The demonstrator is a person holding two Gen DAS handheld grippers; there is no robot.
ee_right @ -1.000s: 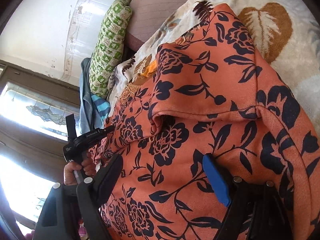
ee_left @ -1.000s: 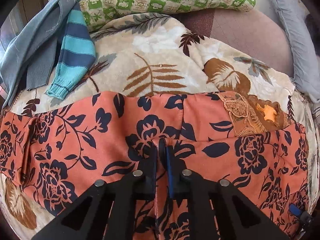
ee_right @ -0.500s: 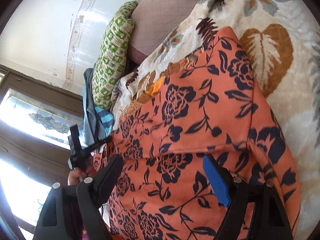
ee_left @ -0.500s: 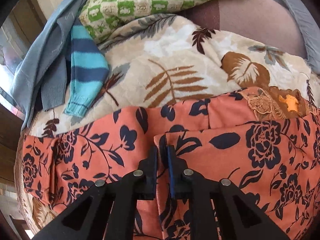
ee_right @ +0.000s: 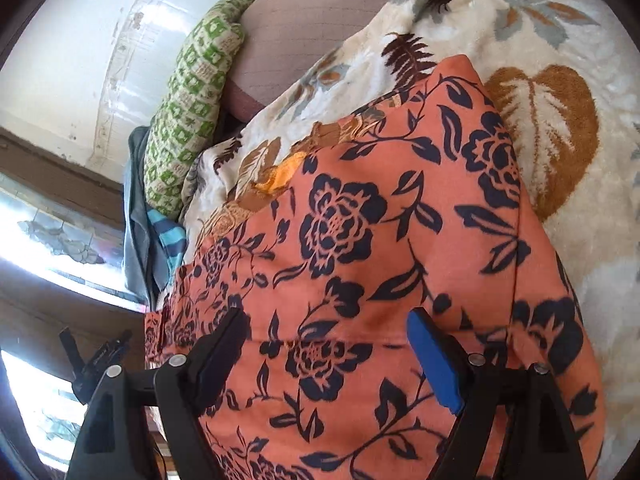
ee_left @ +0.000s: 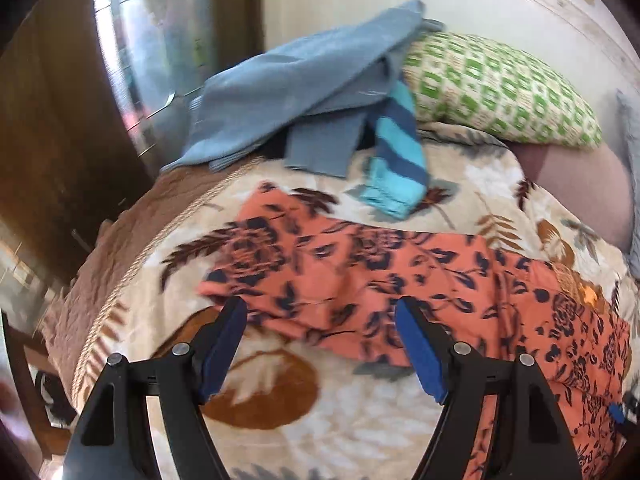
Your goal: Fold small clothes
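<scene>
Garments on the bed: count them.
3. Orange floral garment spread on the blanket; grey-blue garment heaped at the far edge; striped garment beside it, against the pillow. More may lie beneath.

Both the left tool [ee_left: 320,320] and the right tool [ee_right: 328,332] have their fingers spread wide, gripping nothing.

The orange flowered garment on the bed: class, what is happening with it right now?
A person is folding the orange flowered garment, which lies on a leaf-patterned blanket. Both hand-held grippers are open and hold nothing: the left hand-held gripper hovers at the garment's edge, the right hand-held gripper over its middle. A striped sleeve and a green pillow lie beyond.
</scene>
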